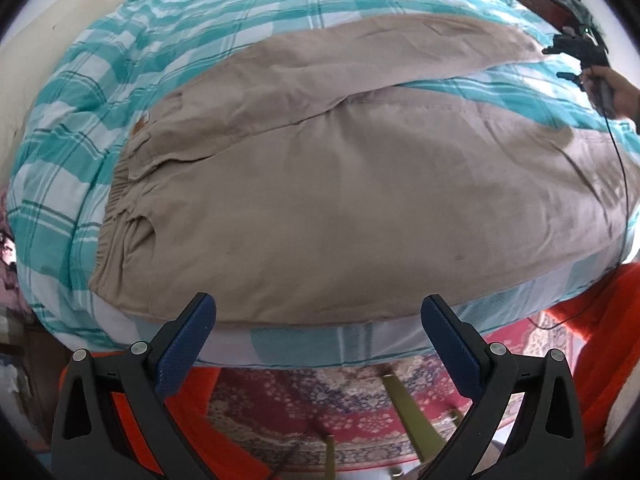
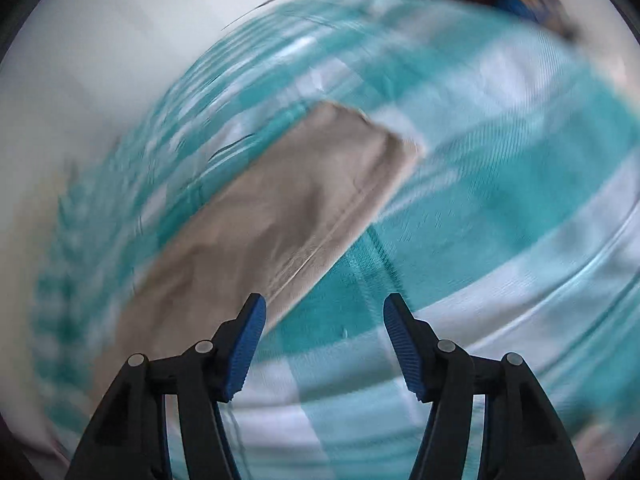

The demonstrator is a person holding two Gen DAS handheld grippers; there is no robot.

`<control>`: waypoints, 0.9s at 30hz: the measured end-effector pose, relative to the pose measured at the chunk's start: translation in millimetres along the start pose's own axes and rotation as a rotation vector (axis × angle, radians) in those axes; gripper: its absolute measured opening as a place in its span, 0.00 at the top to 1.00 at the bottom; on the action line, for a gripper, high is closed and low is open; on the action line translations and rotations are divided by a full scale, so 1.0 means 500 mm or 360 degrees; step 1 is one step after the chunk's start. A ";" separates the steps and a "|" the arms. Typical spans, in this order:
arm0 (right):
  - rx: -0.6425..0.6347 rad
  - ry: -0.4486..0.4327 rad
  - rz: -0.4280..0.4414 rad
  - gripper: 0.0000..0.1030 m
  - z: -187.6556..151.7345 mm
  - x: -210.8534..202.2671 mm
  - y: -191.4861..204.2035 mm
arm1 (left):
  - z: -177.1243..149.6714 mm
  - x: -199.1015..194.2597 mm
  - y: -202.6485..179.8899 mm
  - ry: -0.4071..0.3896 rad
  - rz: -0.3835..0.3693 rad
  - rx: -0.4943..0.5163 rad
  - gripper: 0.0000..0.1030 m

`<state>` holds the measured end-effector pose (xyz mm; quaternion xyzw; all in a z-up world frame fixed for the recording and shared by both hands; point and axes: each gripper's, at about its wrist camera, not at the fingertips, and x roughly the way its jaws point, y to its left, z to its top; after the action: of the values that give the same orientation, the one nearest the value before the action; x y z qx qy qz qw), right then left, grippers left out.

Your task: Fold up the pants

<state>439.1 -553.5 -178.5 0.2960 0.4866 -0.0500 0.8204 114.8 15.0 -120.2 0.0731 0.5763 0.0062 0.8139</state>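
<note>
The left tongs (image 1: pixel 319 320) are spread wide, blue pads well apart, pinching nothing and touching nothing. They hang just off the near edge of the bed (image 1: pixel 320 346), over a patterned red rug (image 1: pixel 344 396). Directly ahead of them the beige pants (image 1: pixel 320 200) lie flat on the teal-and-white checked bedcover (image 1: pixel 76 92), the elastic waistband (image 1: pixel 120 204) ahead and to the left, the two legs running off to the right and splitting into a V. The near leg's long edge runs just beyond the fingertips, parallel to the bed edge, with a narrow strip of bare cover between.

The right tongs (image 2: pixel 324 312) are also spread, with nothing between the pads. This view is smeared with motion blur. The hem end of one pant leg (image 2: pixel 296 200) lies ahead and left of them, its lower edge passing behind the left pad; whether it touches cannot be told. Ahead and right there is only open checked cover. From the left wrist view, the right tongs (image 1: pixel 560 62) sit far right beyond the far leg's end, gripped by a bare hand (image 1: pixel 618 94) with a cable hanging below.
</note>
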 end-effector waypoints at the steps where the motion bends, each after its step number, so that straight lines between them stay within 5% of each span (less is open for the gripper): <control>1: 0.0112 -0.0005 0.0030 0.41 -0.001 0.028 -0.018 | 0.005 0.006 0.004 0.0013 0.0010 -0.0011 0.01; 6: 0.0433 -0.0098 0.0280 0.43 0.035 0.102 -0.048 | 0.025 0.053 0.009 0.0092 0.0010 -0.0045 0.01; 8: 0.0308 -0.0052 0.0208 0.76 0.057 0.117 -0.031 | 0.044 0.070 0.008 0.0113 -0.0016 -0.0031 0.01; 11: 0.0096 0.0015 -0.0003 0.89 0.059 0.112 -0.044 | 0.102 0.070 0.041 -0.0014 -0.0043 -0.0061 0.01; 12: 0.0055 0.0003 -0.0070 0.88 0.058 0.096 -0.056 | 0.136 0.070 0.061 -0.0117 -0.0027 -0.0082 0.01; 14: -0.0128 -0.0068 -0.0351 0.65 0.046 0.040 -0.063 | 0.208 0.084 0.098 -0.0302 0.0060 -0.0125 0.01; 16: -0.0319 -0.0123 -0.0445 0.43 0.020 -0.031 -0.060 | 0.262 0.111 0.125 -0.0392 0.0115 -0.0174 0.01; 17: -0.0384 -0.0132 -0.0435 0.41 0.002 -0.066 -0.055 | 0.288 0.133 0.140 -0.0420 0.0134 -0.0201 0.01; 21: -0.0615 -0.0044 -0.0190 0.36 -0.137 -0.207 -0.009 | 0.356 0.219 0.166 -0.0289 0.0210 -0.0249 0.02; 27: -0.0821 0.0269 0.0215 0.30 -0.406 -0.235 0.097 | 0.274 0.156 0.059 -0.0267 -0.0200 -0.0138 0.01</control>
<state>239.5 -429.2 -131.1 0.1122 0.5290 0.1553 0.8267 271.9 36.3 -144.8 0.0019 0.5087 -0.0262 0.8606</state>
